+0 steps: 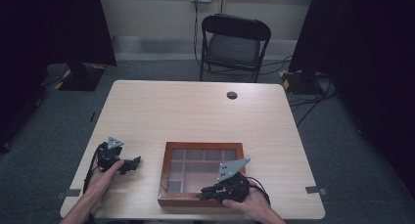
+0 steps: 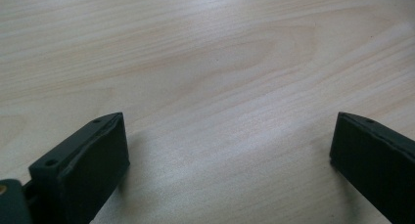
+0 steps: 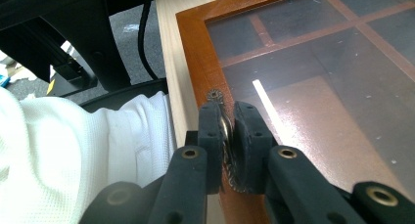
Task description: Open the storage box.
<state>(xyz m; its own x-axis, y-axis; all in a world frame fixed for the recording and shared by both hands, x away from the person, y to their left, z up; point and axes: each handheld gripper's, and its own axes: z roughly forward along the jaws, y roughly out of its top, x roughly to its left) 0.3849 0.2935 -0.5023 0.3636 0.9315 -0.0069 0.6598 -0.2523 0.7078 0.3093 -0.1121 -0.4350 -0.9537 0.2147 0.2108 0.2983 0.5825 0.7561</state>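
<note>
Two hands enter from the near edge of the table (image 1: 195, 106) in the high view; the left hand (image 1: 100, 177) rests on the bare tabletop well left of the wooden box (image 1: 169, 158), forearm angled inward, holding the left gripper (image 1: 131, 164) low and roughly level, jaws pointing right toward the box; in the left gripper view its jaws stand wide apart with only wood grain between them, released, nothing held; the right hand (image 1: 249, 204) sits at the box's near edge, right gripper (image 1: 203, 192) lying low and pointing left along the front frame; in the right gripper view the jaws are clenched on a small metal latch (image 3: 226, 136) fixed to the box's front frame, pads pressed against both faces of it; box has a glass lid (image 3: 313, 87) with dividers visible beneath; a white sleeve (image 3: 73, 150) shows to the left of the jaws.
</note>
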